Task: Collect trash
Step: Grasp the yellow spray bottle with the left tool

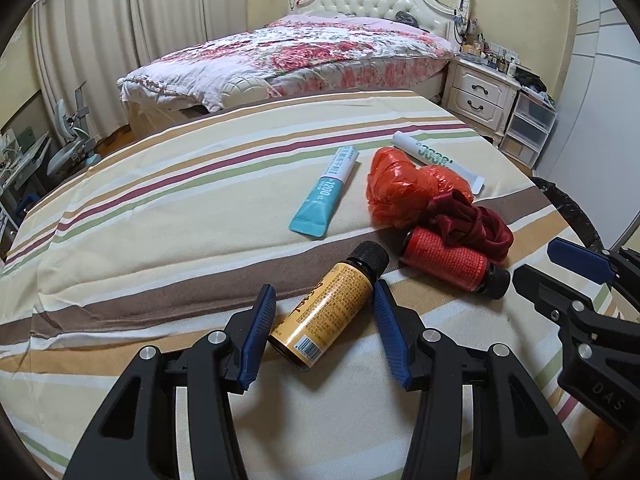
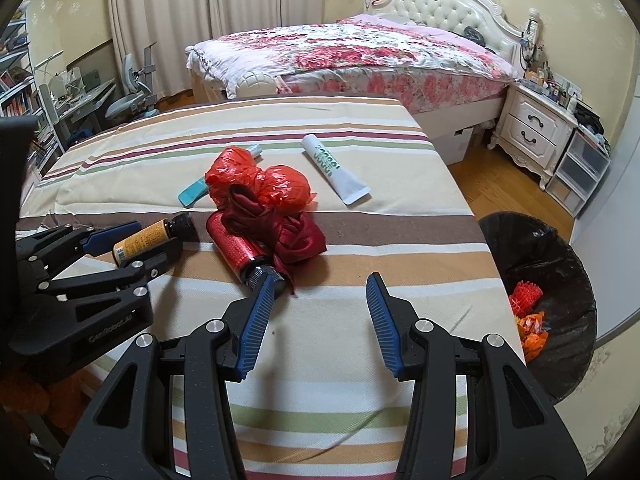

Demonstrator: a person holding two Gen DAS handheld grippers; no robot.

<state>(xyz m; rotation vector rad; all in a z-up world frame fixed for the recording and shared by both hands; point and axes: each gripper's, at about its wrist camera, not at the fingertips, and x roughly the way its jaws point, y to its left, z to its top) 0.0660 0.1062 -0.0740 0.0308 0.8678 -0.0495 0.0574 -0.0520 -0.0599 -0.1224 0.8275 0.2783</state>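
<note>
A yellow-labelled bottle (image 1: 324, 312) with a black cap lies on the striped cloth, slanted between the fingers of my left gripper (image 1: 322, 300), whose blue pads (image 1: 256, 332) meet its sides. The right wrist view shows the same grip (image 2: 156, 236) around the bottle (image 2: 140, 240). A red bottle (image 2: 234, 244) lies against a dark red cloth (image 2: 300, 236) and a crumpled orange plastic bag (image 2: 260, 184). My right gripper (image 2: 318, 296) is open and holds nothing, its left fingertip just in front of the red bottle's cap. It also shows at the right edge (image 1: 536, 264) of the left wrist view.
A teal tube (image 1: 326, 196) and a white tube (image 1: 432, 152) lie farther back on the striped table (image 1: 160, 220). A black-lined bin (image 2: 560, 280) with red and orange scraps stands off the table's right edge. Behind are a flowered bed (image 2: 360, 52) and a white nightstand (image 2: 532, 128).
</note>
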